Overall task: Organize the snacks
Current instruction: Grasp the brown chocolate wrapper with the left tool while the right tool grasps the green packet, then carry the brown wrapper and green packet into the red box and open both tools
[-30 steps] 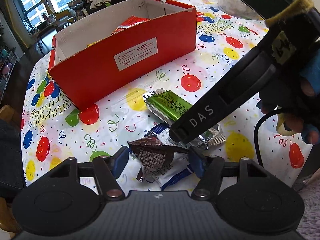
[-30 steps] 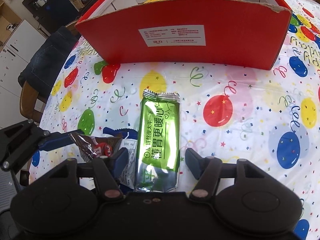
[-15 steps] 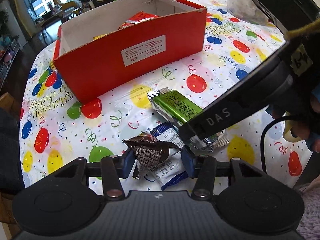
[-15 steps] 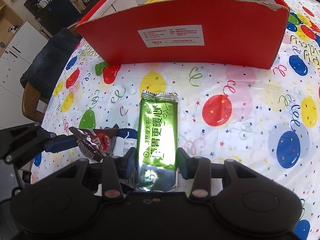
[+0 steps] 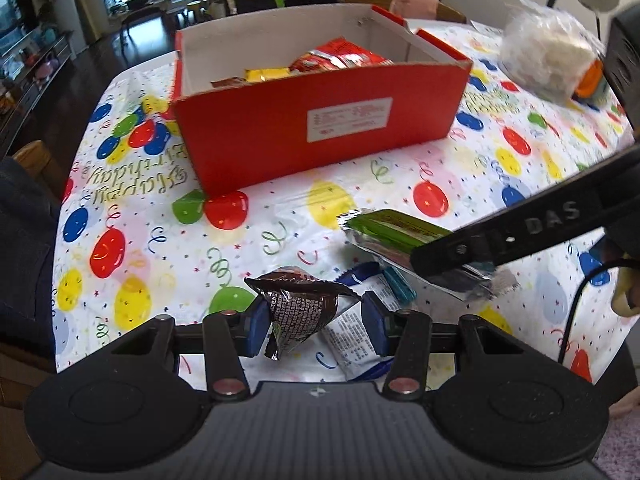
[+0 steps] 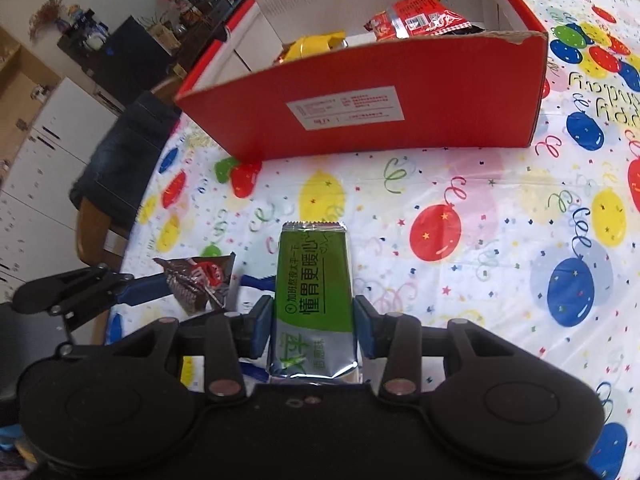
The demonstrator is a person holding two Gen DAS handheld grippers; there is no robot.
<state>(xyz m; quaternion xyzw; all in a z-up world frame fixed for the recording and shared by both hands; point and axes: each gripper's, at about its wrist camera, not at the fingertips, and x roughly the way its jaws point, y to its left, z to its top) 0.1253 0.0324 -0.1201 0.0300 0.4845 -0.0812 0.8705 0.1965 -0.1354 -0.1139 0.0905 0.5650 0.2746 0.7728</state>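
My left gripper [image 5: 314, 326] is shut on a brown chocolate packet [image 5: 298, 312] and holds it just above the table; it also shows in the right wrist view [image 6: 200, 280]. My right gripper [image 6: 314, 326] is shut on a green snack bar [image 6: 314, 280], lifted off the cloth; the bar also shows in the left wrist view [image 5: 392, 232]. A blue and white packet [image 5: 356, 336] lies on the table under both. The red cardboard box [image 5: 320, 128] stands ahead, open on top, with red and yellow snacks [image 6: 412, 20] inside.
The balloon-print tablecloth [image 5: 160, 240] covers the table. A clear plastic bag [image 5: 548, 60] with white contents sits at the far right, by a lamp. A chair with dark clothing [image 6: 120, 148] stands at the left table edge.
Both grippers closed on their snacks and lifted them off the table. The views rose, so the inside of the red box now shows.
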